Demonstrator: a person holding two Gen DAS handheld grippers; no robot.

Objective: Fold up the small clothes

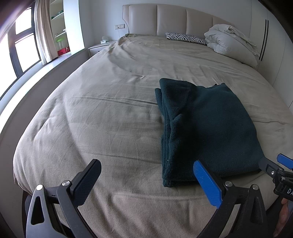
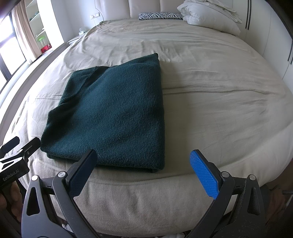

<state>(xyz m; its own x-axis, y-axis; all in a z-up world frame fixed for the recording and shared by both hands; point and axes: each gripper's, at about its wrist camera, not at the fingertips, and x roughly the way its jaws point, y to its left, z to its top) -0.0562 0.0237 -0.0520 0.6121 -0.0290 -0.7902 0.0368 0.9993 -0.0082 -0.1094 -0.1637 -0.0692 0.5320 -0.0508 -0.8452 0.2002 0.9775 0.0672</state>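
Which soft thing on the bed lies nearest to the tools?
The dark green folded garment, near the bed's front edge; the zebra pillow and white duvet lie by the headboard.

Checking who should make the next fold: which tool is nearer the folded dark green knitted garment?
Right. The right tool sits open at the folded dark green knitted garment's near edge; the left tool is open beside its left edge, mostly over the beige sheet.

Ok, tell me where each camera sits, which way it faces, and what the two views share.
Left wrist: sits on the left gripper, facing up the bed to the headboard; its jaws stand open, and the right gripper edges in.
Right wrist: sits on the right gripper at the bed's foot, facing the same way; jaws open, left gripper at the edge.
Both show the folded dark green garment.
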